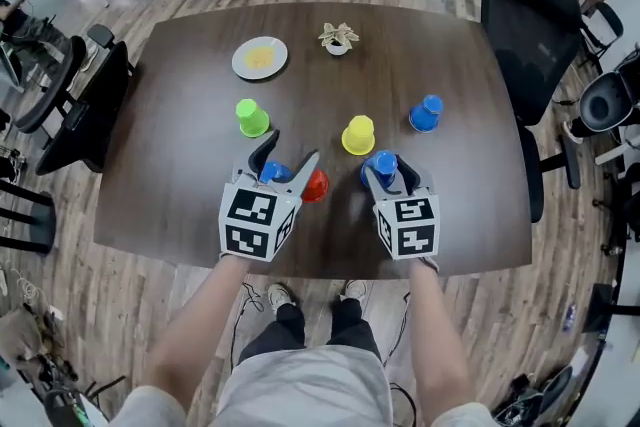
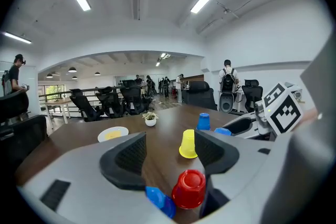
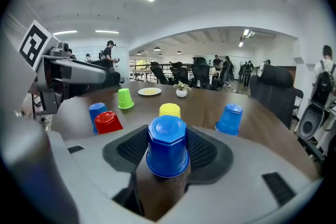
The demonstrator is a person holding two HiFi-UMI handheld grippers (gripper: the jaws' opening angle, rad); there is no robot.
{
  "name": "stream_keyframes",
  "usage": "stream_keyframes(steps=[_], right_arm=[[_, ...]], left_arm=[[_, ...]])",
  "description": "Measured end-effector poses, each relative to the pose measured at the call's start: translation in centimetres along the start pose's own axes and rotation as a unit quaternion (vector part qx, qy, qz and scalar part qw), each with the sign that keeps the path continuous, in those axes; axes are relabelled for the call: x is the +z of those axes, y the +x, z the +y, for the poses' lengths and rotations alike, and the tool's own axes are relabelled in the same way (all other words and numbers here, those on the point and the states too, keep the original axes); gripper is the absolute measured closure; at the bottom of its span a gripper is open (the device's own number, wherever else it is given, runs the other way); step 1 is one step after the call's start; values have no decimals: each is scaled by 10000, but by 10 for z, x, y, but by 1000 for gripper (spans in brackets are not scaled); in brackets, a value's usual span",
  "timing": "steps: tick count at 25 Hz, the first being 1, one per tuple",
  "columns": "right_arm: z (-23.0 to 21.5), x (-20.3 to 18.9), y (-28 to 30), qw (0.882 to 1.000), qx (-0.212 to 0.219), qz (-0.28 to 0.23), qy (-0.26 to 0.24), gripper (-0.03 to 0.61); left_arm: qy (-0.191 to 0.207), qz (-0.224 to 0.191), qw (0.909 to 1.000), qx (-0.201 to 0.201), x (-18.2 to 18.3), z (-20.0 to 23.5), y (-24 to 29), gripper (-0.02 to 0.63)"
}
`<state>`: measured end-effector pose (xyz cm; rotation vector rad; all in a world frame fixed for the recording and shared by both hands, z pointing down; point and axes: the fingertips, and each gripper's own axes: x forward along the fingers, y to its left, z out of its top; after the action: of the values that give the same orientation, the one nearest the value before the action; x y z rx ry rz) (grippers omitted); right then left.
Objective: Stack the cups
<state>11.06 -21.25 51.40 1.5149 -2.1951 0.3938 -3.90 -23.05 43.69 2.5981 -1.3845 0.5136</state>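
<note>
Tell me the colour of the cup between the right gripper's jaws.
Blue. The cup shows best in the right gripper view.

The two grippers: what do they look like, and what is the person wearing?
The left gripper and right gripper are light grey, with black ribbed pads inside. Each carries a white cube with black square markers. The person wears a light grey top.

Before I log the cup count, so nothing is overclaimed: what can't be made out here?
- Blue cup beside the red cup: mostly behind the left gripper in the head view, cut off by its body in the left gripper view.
- What lies on the plate: too small in every view.
</note>
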Motion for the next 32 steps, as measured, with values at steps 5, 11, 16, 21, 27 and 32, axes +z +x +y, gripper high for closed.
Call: stream_keyframes(steps=[5,11,16,21,27,32], right_arm=[[40,2,10,9999,74,36,-58,348],[63,-3,17,9999,5,97,-39,348],[71,-6,20,9999,-37,140,21,347],[71,-14,22,9998,-85,137,115,347],[68,-9,17,9994,-4,-41,351,345],[59,12,5,9980,32,-296,562,330]], left_arm=[[-76,-59,10000,-15,-7,23,-18,330],[-57,-66,9999,-124,-16,36,-30,331],[-78,-58,9998,-147,-22,44,-36,331],[-86,-50,9998,-156,-25,44,-37,331],[-91,-38,9998,-154,-24,37,-34,331],[-101,-125,9997,-187,-11,28,-28,331]])
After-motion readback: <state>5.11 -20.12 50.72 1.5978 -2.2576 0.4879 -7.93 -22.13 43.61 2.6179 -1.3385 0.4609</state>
